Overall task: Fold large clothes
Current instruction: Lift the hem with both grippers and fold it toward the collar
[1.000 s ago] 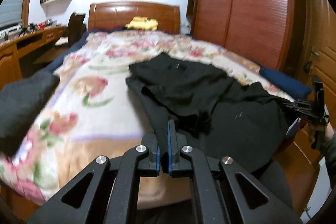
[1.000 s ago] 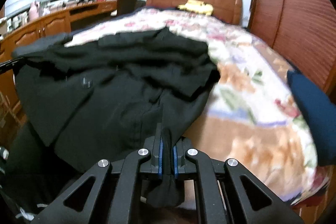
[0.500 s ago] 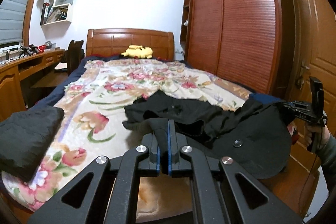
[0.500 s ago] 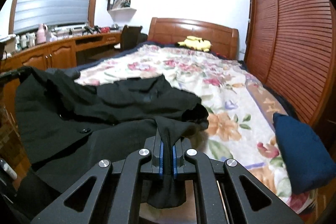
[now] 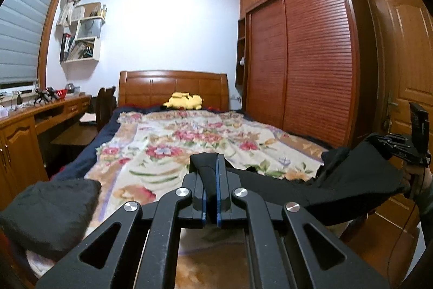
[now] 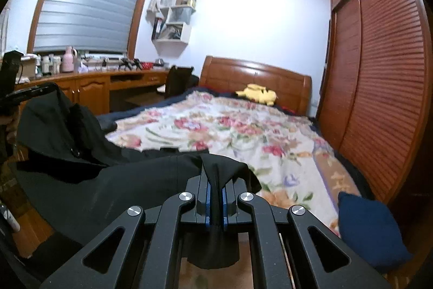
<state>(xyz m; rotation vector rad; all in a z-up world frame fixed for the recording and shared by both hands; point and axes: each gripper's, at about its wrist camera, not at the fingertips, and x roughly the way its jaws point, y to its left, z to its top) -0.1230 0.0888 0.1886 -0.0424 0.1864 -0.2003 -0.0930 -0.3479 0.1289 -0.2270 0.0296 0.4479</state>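
Lifted black coat (image 5: 351,180) now clears floral bed (image 5: 189,137).

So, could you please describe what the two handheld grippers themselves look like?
Both the left gripper and the right gripper are matte black linkage frames with triangular cut-outs, silver round pivot bolts and blue pads lining the fingers. A thin black cable hangs below the right gripper, near a dark sleeve.

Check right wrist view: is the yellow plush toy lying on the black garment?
No, the yellow plush toy lies by the headboard, apart from the black garment.

Both wrist views face the bed's (image 5: 189,132) headboard (image 6: 254,75) from its foot.
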